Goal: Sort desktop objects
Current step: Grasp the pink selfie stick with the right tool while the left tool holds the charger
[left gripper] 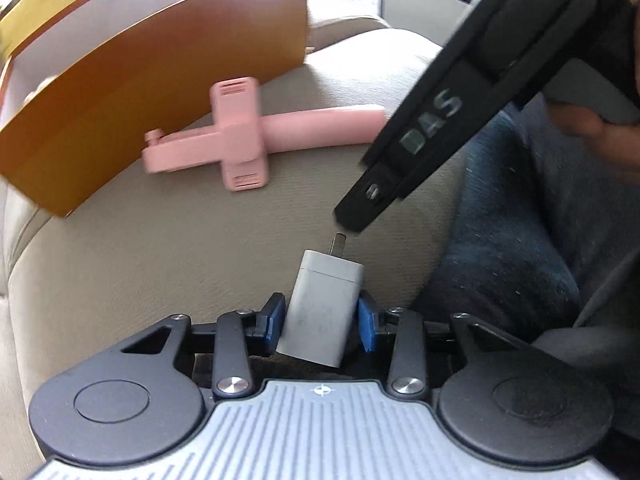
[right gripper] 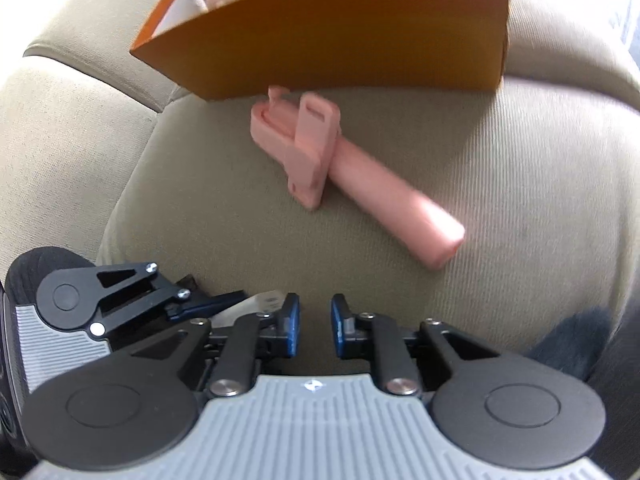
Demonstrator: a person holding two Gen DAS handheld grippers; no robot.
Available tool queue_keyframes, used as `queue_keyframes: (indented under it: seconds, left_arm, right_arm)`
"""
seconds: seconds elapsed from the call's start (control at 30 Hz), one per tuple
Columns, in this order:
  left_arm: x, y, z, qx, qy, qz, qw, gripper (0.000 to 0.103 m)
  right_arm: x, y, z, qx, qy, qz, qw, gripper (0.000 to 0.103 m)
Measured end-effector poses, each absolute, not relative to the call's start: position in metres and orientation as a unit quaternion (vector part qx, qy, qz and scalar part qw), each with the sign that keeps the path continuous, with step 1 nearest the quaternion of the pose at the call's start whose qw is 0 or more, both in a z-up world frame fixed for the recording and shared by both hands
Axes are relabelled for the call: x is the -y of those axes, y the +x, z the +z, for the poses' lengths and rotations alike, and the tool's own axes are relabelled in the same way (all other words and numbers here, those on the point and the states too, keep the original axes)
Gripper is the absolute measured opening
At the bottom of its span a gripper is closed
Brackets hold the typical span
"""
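My left gripper (left gripper: 320, 320) is shut on a white plug-in charger (left gripper: 322, 308), prongs pointing away, just above the beige cushion (left gripper: 160, 280). A pink selfie stick with a phone clamp (left gripper: 244, 136) lies on the cushion against the orange box (left gripper: 160, 92). In the right wrist view the pink selfie stick (right gripper: 336, 168) lies ahead of my right gripper (right gripper: 315, 328), which is open and empty. The left gripper (right gripper: 120, 304) shows at the lower left there, with a sliver of the charger (right gripper: 244, 306).
The orange box (right gripper: 332, 32) has white inner walls and holds small items, one pale and plush-like. The right gripper's black body (left gripper: 460, 96) crosses the upper right of the left wrist view. A person's jeans-clad leg (left gripper: 520, 248) is at the right.
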State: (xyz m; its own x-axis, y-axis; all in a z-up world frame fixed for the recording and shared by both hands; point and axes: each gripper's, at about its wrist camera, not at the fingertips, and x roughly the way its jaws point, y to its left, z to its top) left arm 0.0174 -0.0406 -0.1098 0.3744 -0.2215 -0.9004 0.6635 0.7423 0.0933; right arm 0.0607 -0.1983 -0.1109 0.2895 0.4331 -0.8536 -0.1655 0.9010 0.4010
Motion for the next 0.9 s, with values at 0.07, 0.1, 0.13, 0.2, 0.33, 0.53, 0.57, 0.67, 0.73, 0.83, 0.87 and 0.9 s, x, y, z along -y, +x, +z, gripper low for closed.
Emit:
queue_keyframes:
  seconds: [0.07,0.1,0.13,0.2,0.33,0.53,0.57,0.67,0.73,0.83,0.87,0.9]
  left_arm:
    - [0.032,0.025,-0.107,-0.493,0.204,-0.252,0.808,0.043]
    - [0.026,0.03,-0.105,-0.496,0.189,-0.237,0.814,0.043]
    - [0.021,0.034,-0.102,-0.497,0.174,-0.224,0.82,0.043]
    - [0.011,0.042,-0.098,-0.499,0.148,-0.203,0.829,0.043]
    - [-0.003,0.05,-0.093,-0.5,0.119,-0.169,0.841,0.043]
    - [-0.021,0.063,-0.087,-0.505,0.06,-0.149,0.848,0.043]
    - [-0.023,0.063,-0.086,-0.505,0.055,-0.149,0.848,0.043]
    - [-0.019,0.074,-0.096,-0.506,0.052,-0.143,0.849,0.043]
    - [-0.021,0.073,-0.091,-0.508,0.049,-0.138,0.849,0.043]
    - [-0.025,0.071,-0.087,-0.509,0.038,-0.135,0.85,0.043]
    - [-0.025,0.072,-0.087,-0.509,0.035,-0.136,0.849,0.043]
    - [-0.025,0.073,-0.086,-0.509,0.033,-0.137,0.849,0.043]
  right_arm:
    - [0.201,0.069,-0.105,-0.554,0.101,0.19,0.804,0.02]
    - [0.201,0.074,-0.101,-0.548,0.091,0.19,0.809,0.02]
    - [0.201,0.078,-0.097,-0.541,0.079,0.19,0.816,0.02]
    - [0.202,0.087,-0.089,-0.526,0.053,0.189,0.827,0.022]
    - [0.201,0.109,-0.08,-0.51,0.008,0.201,0.836,0.039]
    - [0.192,0.139,-0.081,-0.517,-0.017,0.226,0.826,0.038]
    - [0.192,0.142,-0.08,-0.516,-0.015,0.231,0.824,0.032]
    - [0.183,0.144,-0.077,-0.518,-0.022,0.245,0.82,0.021]
    - [0.175,0.141,-0.076,-0.516,-0.044,0.247,0.819,0.02]
    - [0.171,0.137,-0.074,-0.513,-0.061,0.253,0.818,0.018]
    - [0.169,0.138,-0.073,-0.513,-0.064,0.256,0.816,0.018]
    - [0.168,0.138,-0.073,-0.515,-0.065,0.26,0.814,0.017]
